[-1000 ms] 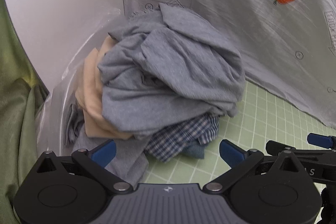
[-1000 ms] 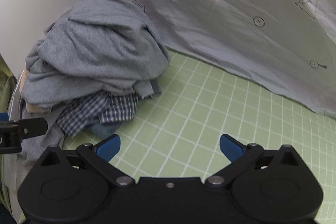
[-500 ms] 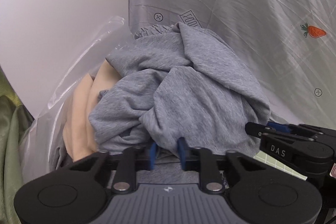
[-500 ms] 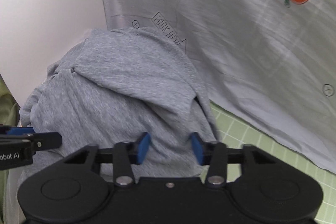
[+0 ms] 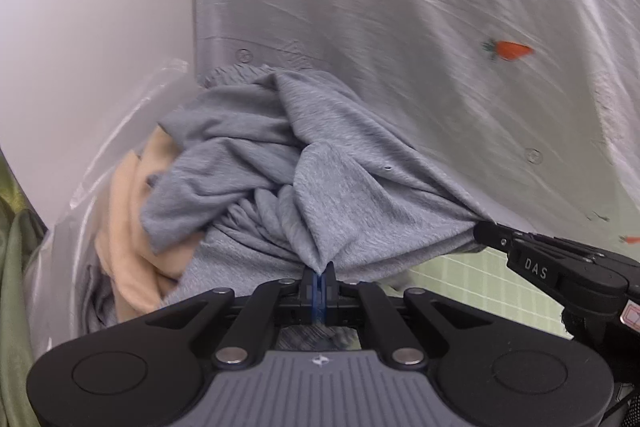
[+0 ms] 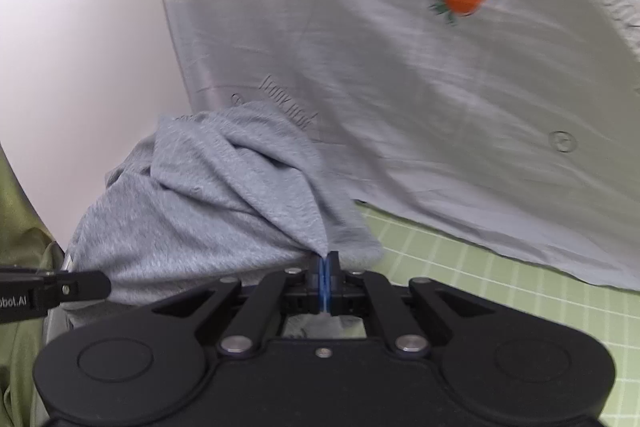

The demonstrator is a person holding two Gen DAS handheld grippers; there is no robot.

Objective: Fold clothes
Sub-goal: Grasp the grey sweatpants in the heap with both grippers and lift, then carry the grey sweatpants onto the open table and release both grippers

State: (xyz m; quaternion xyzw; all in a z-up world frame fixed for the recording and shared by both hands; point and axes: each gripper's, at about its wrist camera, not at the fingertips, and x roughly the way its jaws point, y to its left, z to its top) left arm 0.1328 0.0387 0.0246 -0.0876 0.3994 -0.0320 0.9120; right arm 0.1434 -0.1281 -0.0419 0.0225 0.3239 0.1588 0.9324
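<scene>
Left gripper (image 5: 319, 277) and right gripper (image 6: 325, 265) were each clenched on grey garment (image 5: 304, 179) folds bunched directly ahead of the fingers.

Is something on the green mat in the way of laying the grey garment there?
Nothing visible. Both claws, left and right, are shut on the grey garment; the visible mat beside the pile is bare up to the hanging sheet.

carrot print (image 5: 508, 49) blurred, peach garment (image 5: 128, 227) half-buried
</scene>
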